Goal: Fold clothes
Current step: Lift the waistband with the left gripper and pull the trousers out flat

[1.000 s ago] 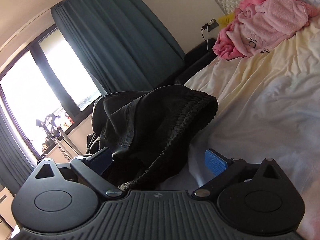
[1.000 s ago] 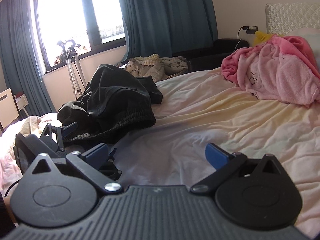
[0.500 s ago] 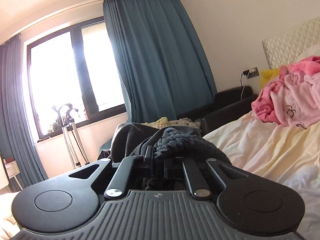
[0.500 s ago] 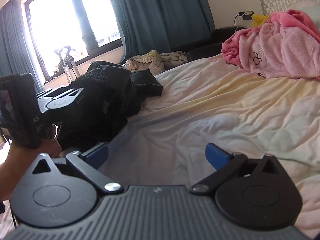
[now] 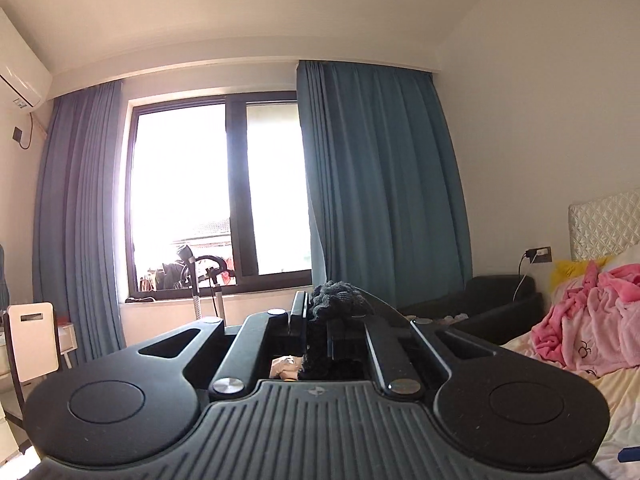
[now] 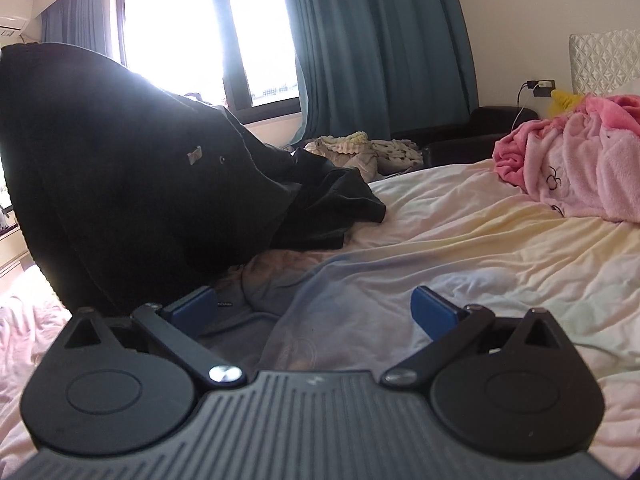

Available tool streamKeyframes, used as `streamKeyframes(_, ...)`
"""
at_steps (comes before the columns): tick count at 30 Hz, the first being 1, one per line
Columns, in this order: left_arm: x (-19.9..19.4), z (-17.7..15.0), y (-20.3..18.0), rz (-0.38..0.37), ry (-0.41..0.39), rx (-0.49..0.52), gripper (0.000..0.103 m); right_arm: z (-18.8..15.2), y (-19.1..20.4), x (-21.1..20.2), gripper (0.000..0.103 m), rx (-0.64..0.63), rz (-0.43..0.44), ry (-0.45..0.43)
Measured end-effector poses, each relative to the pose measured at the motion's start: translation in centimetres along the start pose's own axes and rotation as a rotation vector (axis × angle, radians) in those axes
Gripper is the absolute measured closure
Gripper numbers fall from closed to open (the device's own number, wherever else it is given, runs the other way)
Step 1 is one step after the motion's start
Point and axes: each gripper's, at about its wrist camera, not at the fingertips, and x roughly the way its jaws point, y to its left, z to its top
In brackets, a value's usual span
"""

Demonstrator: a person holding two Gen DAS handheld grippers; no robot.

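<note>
A: Black knit fabric, the ribbed waistband of a dark garment, is pinched between the closed jaws of the left gripper. A bunched tuft of it stands up above the fingers, with the window behind.

B: Where is the rest of that garment?

A: In the right wrist view it hangs as a broad black sheet filling the left side, lifted at the top. It slopes down and to the right until its lower folds rest on the pale cream bedsheet.

B: So its long axis runs from upper left to lower right?

A: Yes, from the raised edge at the left down to the crumpled end on the bed.

B: And the right gripper?

A: The right gripper is open, its blue pads spread wide, with nothing between them. It points slightly down at the sheet. The hanging cloth is just left of its left pad; whether they touch I cannot tell.

B: Which hand is nearer the free edge?

A: The right one, I judge. It would need to move left and upward to catch a second point on the waistband.

B: Anything further right?

A: A pink fleece blanket is heaped well apart, near the headboard.
</note>
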Motion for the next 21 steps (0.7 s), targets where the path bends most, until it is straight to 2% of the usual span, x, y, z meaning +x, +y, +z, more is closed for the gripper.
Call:
streamKeyframes(5, -2.0, 3.2, 7.3, 0.135, 0.008, -0.104, 0.094, -0.6, 2.1, -0.1, 0.0, -0.061, 0.031, 0.022)
streamKeyframes(10, -2.5, 3.3, 15.7, 0.337, 0.063, -0.285, 0.094, -1.3, 3.4, 0.0, 0.0, -0.108, 0.046, 0.043)
streamKeyframes(13, -2.1, 0.7, 21.6, 0.466, 0.164, -0.435, 0.094, -1.8, 4.0, 0.6, 0.0, -0.122, 0.051, 0.061)
streamKeyframes(16, -2.2, -3.4, 26.0, 0.53, 0.266, -0.502, 0.094, -2.4, 4.6, 1.7, 0.0, -0.132, 0.056, 0.085)
streamKeyframes(18, -2.6, -6.4, 27.6, 0.556, 0.303, -0.513, 0.093, -2.7, 5.1, 2.4, 0.0, -0.143, 0.059, 0.096)
streamKeyframes(21, -2.8, -9.2, 28.7, 0.598, 0.33, -0.503, 0.093, -3.1, 5.7, 3.2, 0.0, -0.159, 0.062, 0.11)
